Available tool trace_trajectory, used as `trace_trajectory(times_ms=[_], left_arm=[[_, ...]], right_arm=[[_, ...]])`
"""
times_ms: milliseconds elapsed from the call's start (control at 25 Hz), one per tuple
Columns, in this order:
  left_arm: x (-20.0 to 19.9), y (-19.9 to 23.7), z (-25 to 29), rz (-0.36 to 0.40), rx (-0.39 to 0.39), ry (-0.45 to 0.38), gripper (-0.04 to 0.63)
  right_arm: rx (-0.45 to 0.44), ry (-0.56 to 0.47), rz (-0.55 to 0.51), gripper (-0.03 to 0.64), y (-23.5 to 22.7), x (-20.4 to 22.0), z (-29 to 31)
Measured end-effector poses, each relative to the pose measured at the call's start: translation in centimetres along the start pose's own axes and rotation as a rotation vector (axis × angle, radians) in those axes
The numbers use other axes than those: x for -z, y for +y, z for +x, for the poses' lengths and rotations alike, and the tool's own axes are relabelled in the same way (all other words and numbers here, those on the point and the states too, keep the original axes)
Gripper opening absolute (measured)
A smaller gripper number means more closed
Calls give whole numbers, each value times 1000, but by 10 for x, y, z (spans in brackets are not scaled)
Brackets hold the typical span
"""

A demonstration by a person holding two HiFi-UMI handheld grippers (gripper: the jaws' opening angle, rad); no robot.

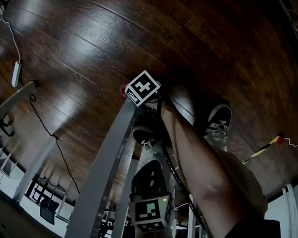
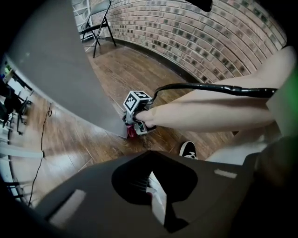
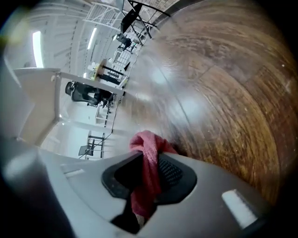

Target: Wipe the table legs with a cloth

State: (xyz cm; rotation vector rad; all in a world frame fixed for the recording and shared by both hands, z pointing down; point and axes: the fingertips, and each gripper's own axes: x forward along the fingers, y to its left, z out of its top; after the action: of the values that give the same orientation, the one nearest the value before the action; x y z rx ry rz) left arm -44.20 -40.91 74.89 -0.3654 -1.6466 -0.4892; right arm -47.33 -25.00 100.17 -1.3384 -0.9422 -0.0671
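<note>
Right gripper view: my right gripper (image 3: 148,197) pinches a crumpled red terry cloth (image 3: 149,160) at lower centre, touching the flat grey leg's (image 1: 104,163) foot over glossy plank floor (image 3: 223,93). My left gripper's (image 2: 156,201) dark jaws are together, empty.

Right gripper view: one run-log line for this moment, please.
right gripper: shut on pink cloth | cloth at foot of grey table leg, by wooden floor | left gripper: jaws together, clear of leg
</note>
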Motion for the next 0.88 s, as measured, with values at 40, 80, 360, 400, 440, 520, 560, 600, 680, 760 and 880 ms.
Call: trace_trajectory(times_ms=[40,80,360,400,440,520,560,600,680,760,880], left_arm=[[2,1,-2,-6,-3,2,2],[3,1,-4,-8,-2,6,2],[-4,-14,-20,27,26,8,2],[-7,-17,-23,30,27,4,2],[-9,-20,-25,31,28,2,2],[-9,-24,-31,22,30,5,2],[-8,-24,-36,6,31,11,2],[-6,-22,-42,-21,30,19,2],[-4,-18,-55,-88,26,37,2],[-4,-18,-69,-153,30,47,2],[-5,-21,-93,-198,41,51,2]], right_arm=[[-18,6,-16,58,7,-1,-4],[-34,7,-21,58,14,-1,-8],[-162,-28,-25,58,72,-4,-60],[-186,-32,-30,58,82,-6,-69],[-209,-33,-39,58,92,-7,-80],[-246,-29,-65,58,116,-8,-100],[-261,-24,-80,58,130,-8,-110],[-274,-18,-95,58,145,-9,-119],[-296,-3,-124,58,174,-11,-137],[-315,9,-156,57,201,-15,-159],[-350,17,-193,57,241,-19,-194]])
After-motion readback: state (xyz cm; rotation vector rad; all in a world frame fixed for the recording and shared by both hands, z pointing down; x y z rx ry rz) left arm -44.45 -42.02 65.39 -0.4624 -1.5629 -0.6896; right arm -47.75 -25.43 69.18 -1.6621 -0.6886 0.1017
